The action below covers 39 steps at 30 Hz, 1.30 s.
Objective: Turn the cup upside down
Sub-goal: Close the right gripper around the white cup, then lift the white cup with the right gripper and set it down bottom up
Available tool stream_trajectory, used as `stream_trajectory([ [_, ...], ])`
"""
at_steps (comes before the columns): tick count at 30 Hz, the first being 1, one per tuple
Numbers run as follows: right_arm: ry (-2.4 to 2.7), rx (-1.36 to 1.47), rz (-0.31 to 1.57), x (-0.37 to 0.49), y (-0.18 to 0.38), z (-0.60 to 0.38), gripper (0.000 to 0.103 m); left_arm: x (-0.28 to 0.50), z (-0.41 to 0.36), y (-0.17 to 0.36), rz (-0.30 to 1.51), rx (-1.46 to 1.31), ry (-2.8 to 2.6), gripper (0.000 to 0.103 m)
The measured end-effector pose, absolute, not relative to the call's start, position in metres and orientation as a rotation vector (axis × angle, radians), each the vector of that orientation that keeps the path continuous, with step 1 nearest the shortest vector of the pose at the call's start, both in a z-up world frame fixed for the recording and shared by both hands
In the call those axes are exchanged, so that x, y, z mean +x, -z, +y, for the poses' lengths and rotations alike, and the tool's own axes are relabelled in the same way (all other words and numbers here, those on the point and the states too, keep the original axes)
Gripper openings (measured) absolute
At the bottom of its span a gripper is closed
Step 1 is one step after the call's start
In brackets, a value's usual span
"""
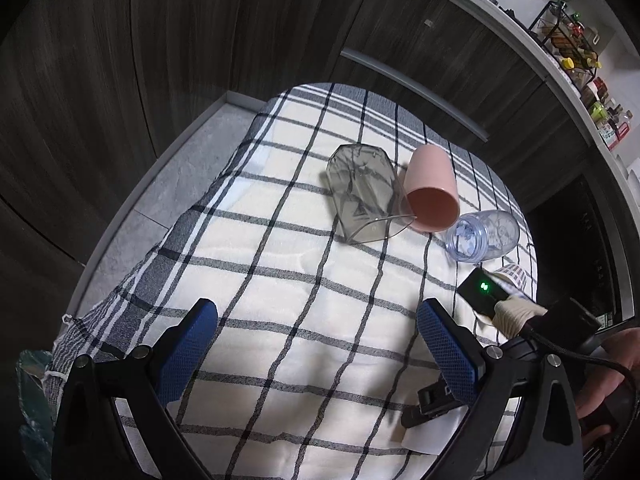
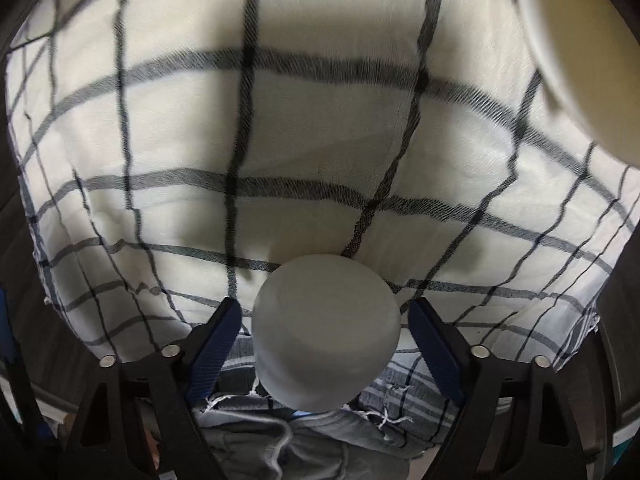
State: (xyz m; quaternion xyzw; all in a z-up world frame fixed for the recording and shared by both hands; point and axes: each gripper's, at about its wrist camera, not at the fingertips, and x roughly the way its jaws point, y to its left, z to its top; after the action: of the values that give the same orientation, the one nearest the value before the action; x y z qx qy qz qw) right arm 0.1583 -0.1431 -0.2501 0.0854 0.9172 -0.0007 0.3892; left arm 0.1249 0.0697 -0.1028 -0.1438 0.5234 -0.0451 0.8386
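Observation:
In the right wrist view a light grey cup [image 2: 326, 332] stands upside down, base up, on the checked cloth [image 2: 280, 120] near its edge. My right gripper [image 2: 325, 320] is open, its blue pads [image 2: 216, 344] on either side of the cup with a small gap on each side. In the left wrist view my left gripper [image 1: 316, 332] is open and empty above the cloth [image 1: 280, 280]. Ahead of it lie a smoky clear glass [image 1: 362, 196], a pink cup [image 1: 432, 190] and a clear bluish cup [image 1: 482, 234], all on their sides.
A cream bowl or cup [image 2: 584, 52] sits at the upper right of the right wrist view. Dark wood cabinets [image 1: 160, 40] stand behind the table, with a counter and spice rack [image 1: 576, 40] at right. A black clip [image 1: 434, 400] holds the cloth's near edge.

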Motion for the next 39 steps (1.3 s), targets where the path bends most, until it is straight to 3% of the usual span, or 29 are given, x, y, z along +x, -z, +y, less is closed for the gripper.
stream_trajectory([
  [2,-0.002,0.225,2.35,0.154,0.254,-0.143,0.068,0.125,0.069,0.104,1.11,-0.305,0.097,0.102],
  [13,0.0,0.248,2.185,0.149,0.217,-0.149,0.068,0.116,0.066,0.095,1.073,-0.28,0.09,0.102],
  [21,0.031,0.205,1.604,0.128,0.135,-0.158,0.068,0.089,0.062,0.101,1.039,-0.25,0.081,0.102],
  [29,0.171,0.219,1.075,0.082,0.11,-0.184,0.068,0.062,0.052,0.123,1.013,-0.215,0.112,0.102],
  [39,0.274,0.159,0.823,0.06,0.14,-0.178,0.068,0.058,0.031,0.142,0.962,-0.077,0.103,0.102],
])
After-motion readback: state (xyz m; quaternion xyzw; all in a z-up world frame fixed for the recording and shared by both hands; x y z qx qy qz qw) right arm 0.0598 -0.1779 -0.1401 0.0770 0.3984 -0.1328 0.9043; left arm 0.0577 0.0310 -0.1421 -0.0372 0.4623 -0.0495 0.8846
